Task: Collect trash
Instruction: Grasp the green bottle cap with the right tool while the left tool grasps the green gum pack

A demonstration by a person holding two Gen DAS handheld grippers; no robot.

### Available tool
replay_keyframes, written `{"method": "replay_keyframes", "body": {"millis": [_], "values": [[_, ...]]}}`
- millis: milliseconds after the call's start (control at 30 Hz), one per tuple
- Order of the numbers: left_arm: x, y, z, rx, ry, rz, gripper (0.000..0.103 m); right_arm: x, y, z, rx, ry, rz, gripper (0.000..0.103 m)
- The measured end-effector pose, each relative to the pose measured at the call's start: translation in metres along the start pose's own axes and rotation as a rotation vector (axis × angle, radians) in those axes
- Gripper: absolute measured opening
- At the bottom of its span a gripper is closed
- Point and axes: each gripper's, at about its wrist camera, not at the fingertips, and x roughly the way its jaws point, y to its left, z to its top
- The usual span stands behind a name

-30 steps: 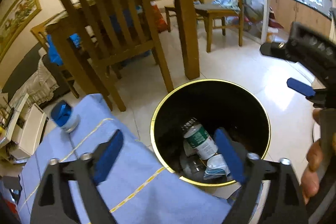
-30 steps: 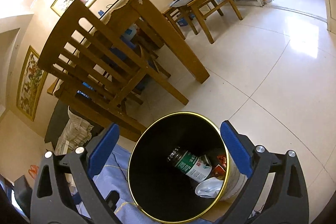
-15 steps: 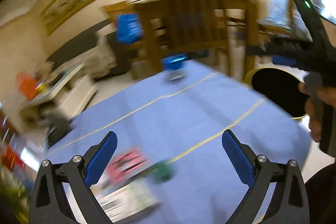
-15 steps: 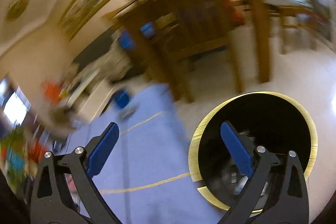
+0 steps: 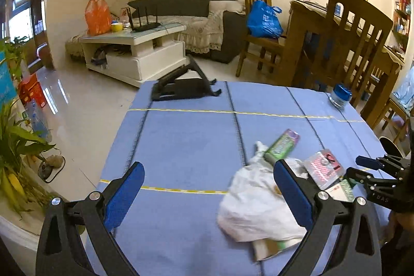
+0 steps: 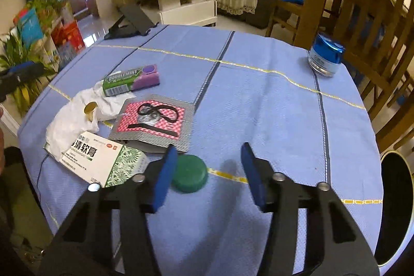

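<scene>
The bench (image 6: 258, 100), under a blue checked cloth, carries the remaining trash in a cluster at 9 to 10 o'clock in the right wrist view. The black bin (image 6: 396, 203) with a gold rim stands off the bench edge at 4 o'clock.

Both tools are released, jaws spread, grasping nothing. The left tool (image 5: 207, 194) hovers beside the white plastic bag (image 5: 256, 201), its right pad over the bag. The right tool (image 6: 207, 172) hovers with its left pad just beside the green lid (image 6: 190, 173).

Procedure, as judged: take one item per tool. Centre the jaws on the lid across its rim before closing; it lies flat and may slide. Gather the bag at a bunched fold, not a loose edge.

Items, largest to smallest:
- White plastic bag, unmarked.
- Silver pouch (image 6: 155, 119) with a pink patterned panel; no legible text.
- Ointment box (image 6: 98, 159), white and green, printed in Chinese "清软膏".
- Gum pack (image 6: 129, 80), green, marked "DOUBLEMINT".
- Green lid, unmarked.
</scene>
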Motion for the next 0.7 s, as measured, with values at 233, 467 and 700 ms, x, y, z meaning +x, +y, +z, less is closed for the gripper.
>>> {"method": "replay_keyframes", "body": {"millis": [233,467,700], "values": [[0.010,-0.008,-0.003,0.051,0.010,-0.042,0.096,0.002,0.019,-0.013,-0.086,0.054,-0.016,0.039],[0.027,-0.017,0.012,0.004,0.062,-0.173,0.096,-0.015,-0.012,-0.014,0.046,0.011,0.041,0.032],[0.076,-0.060,0.050,0.136,0.083,-0.133,0.096,-0.025,-0.028,-0.010,0.110,-0.015,0.050,0.032]]}}
